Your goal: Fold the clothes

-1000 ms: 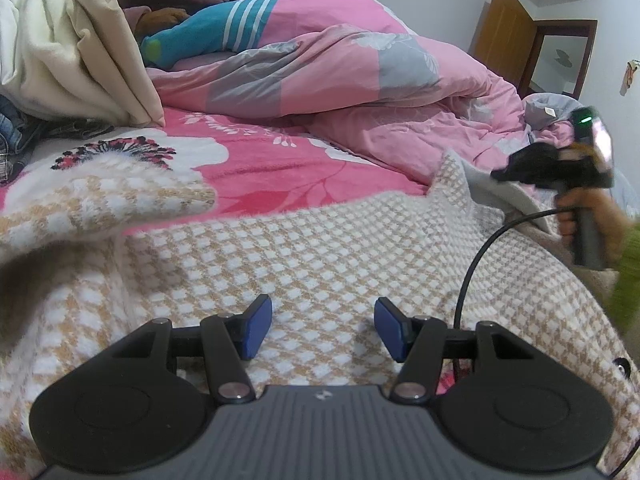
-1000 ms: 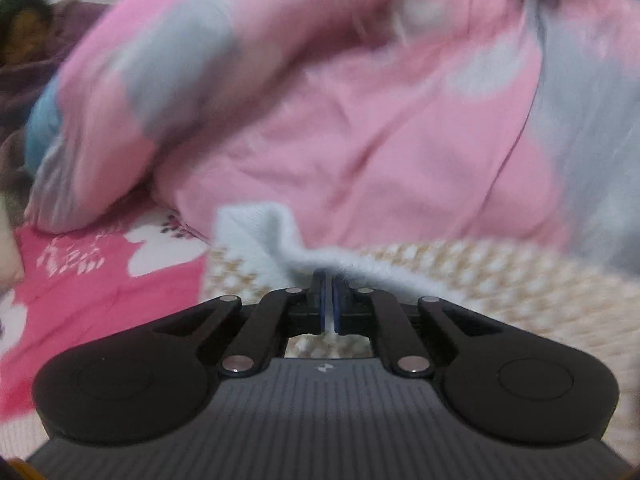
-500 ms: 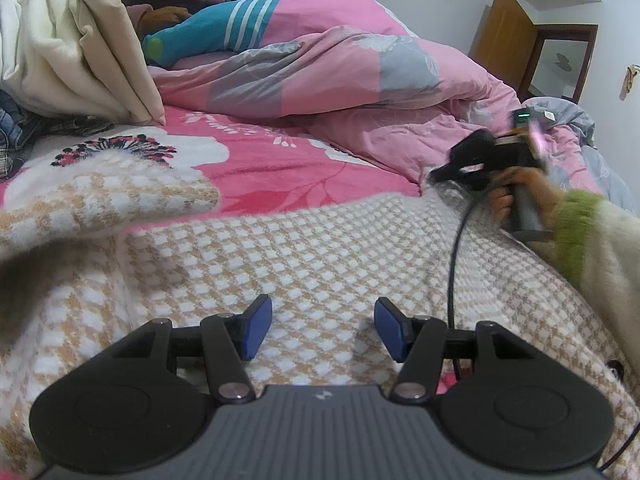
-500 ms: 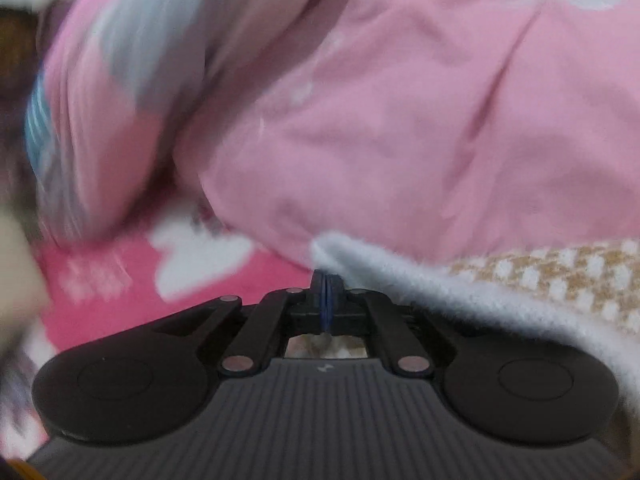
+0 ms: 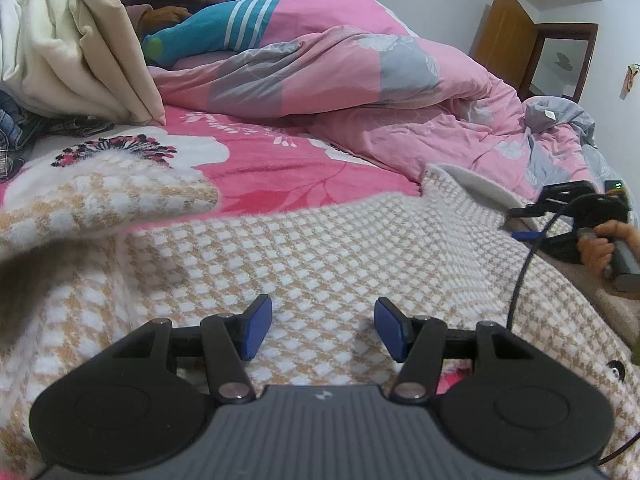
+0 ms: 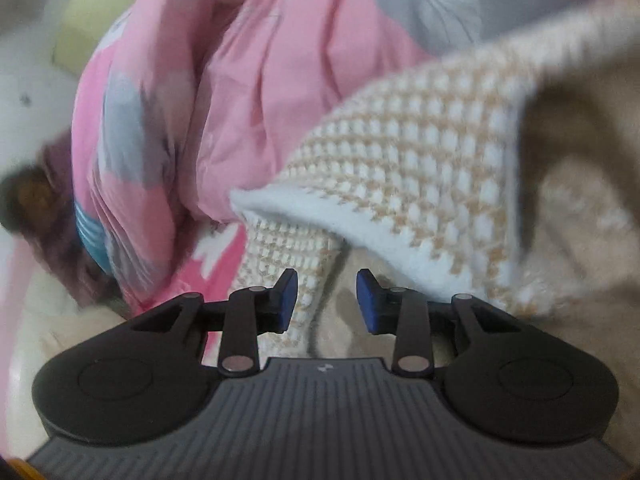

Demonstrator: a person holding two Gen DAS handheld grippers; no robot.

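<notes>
A tan-and-white houndstooth knit garment (image 5: 320, 248) lies spread over the bed, one part folded back at the left. My left gripper (image 5: 323, 327) hovers open just above its middle, nothing between the blue pads. In the left wrist view my right gripper (image 5: 520, 224) sits at the garment's right edge, held by a hand (image 5: 600, 246). In the blurred, tilted right wrist view my right gripper (image 6: 327, 301) is opening; a folded-over corner of the garment (image 6: 400, 184) with a white hem lies just beyond the pads, free of them.
A crumpled pink and grey duvet (image 5: 360, 80) lies behind the garment. Cream cloth (image 5: 72, 52) is piled at the back left over dark clothes. A person in dark purple sits at the far end of the bed. A black cable (image 5: 524, 272) runs from the right gripper.
The right gripper was shut on the garment's white edge, carried it left and down, rolled, and now has let go; its jaws stand apart. The left gripper has not moved.
</notes>
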